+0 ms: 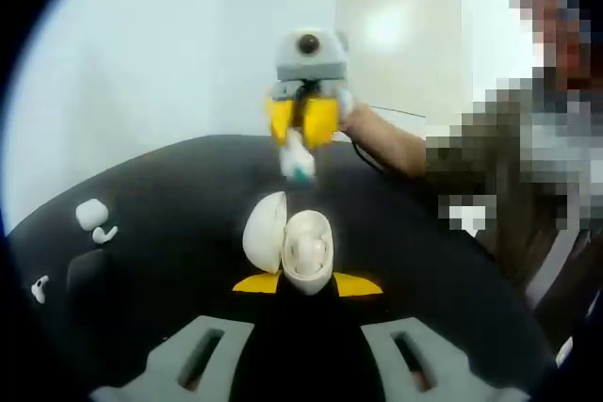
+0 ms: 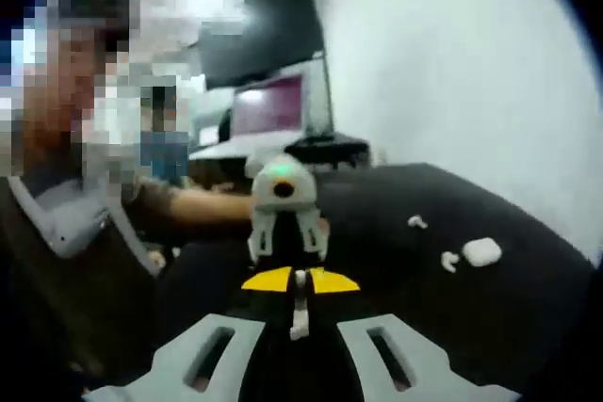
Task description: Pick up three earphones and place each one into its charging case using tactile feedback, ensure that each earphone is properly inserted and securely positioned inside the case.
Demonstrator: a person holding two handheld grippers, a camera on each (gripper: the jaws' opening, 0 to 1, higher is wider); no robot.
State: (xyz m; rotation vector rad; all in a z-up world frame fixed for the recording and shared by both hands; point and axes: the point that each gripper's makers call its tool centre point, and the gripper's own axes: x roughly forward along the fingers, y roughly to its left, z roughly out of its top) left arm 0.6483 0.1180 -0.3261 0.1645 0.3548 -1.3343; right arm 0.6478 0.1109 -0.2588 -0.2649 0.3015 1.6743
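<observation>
Still early: first earphone poised over an open case

Right gripper (image 2: 300, 281) has its yellow-tipped fingers (image 2: 268, 280) pinched narrow on a white earphone (image 2: 300, 313), stem hanging down between them; the left gripper view shows it carried above the case. Left gripper (image 1: 306, 283) has its fingers (image 1: 256, 282) closed on an open charging case (image 1: 306, 251), a white egg-shaped shell with its lid (image 1: 264, 231) swung aside and the pale hollow facing up. Judging by that, nothing looks seated yet and this earphone is about to go in. Out on the black worktop (image 1: 170, 233), toward its far edge in the right gripper view, sits another white case (image 2: 482, 251) with a loose earphone (image 2: 450, 260) just beside it, and one more small earphone (image 2: 415, 223) apart from them; those remain to do
</observation>
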